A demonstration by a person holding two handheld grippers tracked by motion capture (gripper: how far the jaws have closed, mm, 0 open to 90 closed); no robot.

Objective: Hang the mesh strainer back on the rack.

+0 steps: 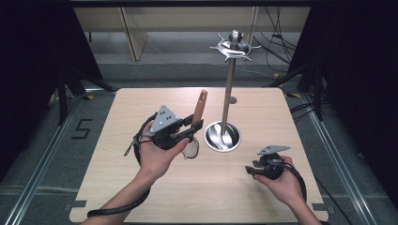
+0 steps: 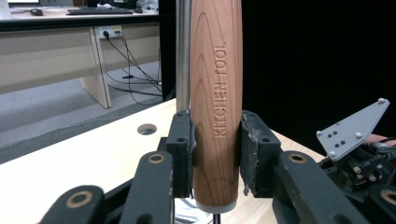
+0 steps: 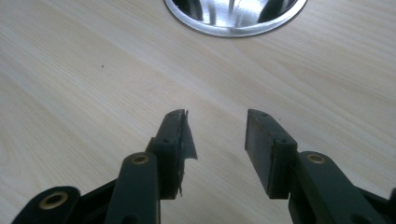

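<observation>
Standing in the middle of the room is a light wooden table with rounded corners (image 1: 117, 187), the largest thing here. Near the centre of its top, a little to the right, stands a tall shiny metal utensil stand (image 1: 228, 89): a round steel base bowl (image 1: 222, 136) on the table top, a thin upright pole, and a crown of curved hooks (image 1: 233, 47) at the top. In the right gripper view, the rim of this base (image 3: 233, 29) shows at the upper edge.

The left gripper (image 1: 195, 125), black with a grey three-cornered plate on top, is held above the table, just left of the stand's base. Its jaws are closed on the light brown wooden handle (image 2: 215, 107) of a kitchen utensil, which stands almost upright between the pads; the words KITCHEN TOOL are cut into the wood. Below the gripper, a round wire-like head (image 1: 191, 150) hangs near the table, perhaps a whisk or a strainer, but the high view is too small to tell.

The right gripper (image 3: 215, 140) is low over the table, near its right front part and well apart from the handle. Its jaws stand apart with only bare table between them. The left pad (image 3: 175, 140) has a torn edge.
</observation>
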